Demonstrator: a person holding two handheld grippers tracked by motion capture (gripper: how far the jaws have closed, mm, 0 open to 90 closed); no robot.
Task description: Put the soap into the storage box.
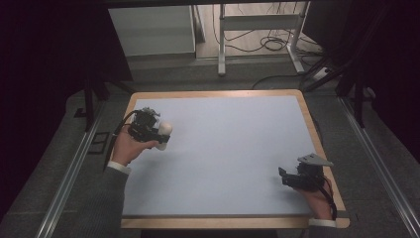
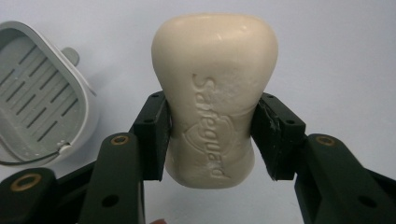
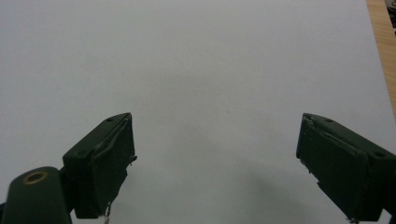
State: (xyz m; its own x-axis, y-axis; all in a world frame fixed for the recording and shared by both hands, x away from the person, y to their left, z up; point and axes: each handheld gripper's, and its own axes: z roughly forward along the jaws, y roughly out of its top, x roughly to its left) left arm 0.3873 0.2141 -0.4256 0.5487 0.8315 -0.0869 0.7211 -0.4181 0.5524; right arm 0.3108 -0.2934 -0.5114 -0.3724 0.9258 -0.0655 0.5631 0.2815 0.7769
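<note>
My left gripper (image 2: 211,135) clamps a cream bar of soap (image 2: 214,93) across its narrow waist, one of the fingers (image 2: 152,135) pressed to each side, the stamped word "Safeguard" facing my camera. In the high view the left gripper (image 1: 161,135) hangs over the far-left part of the pale counter (image 1: 233,148), with the soap (image 1: 165,130) showing as a light lump at its tip and my hand (image 1: 130,147) behind it.

To the left in the left gripper view lies a grey soap dish (image 2: 39,93) on the counter, just beside the held bar but apart from it. Its slotted tray holds nothing but a few pale specks; a small tab sticks out at its far rim.

My right gripper (image 1: 289,178) rests at the near-right edge of the counter. In its own view its fingers (image 3: 100,163) stand wide apart, with bare counter (image 3: 210,70) between them and a strip of wooden edge at the far right.
</note>
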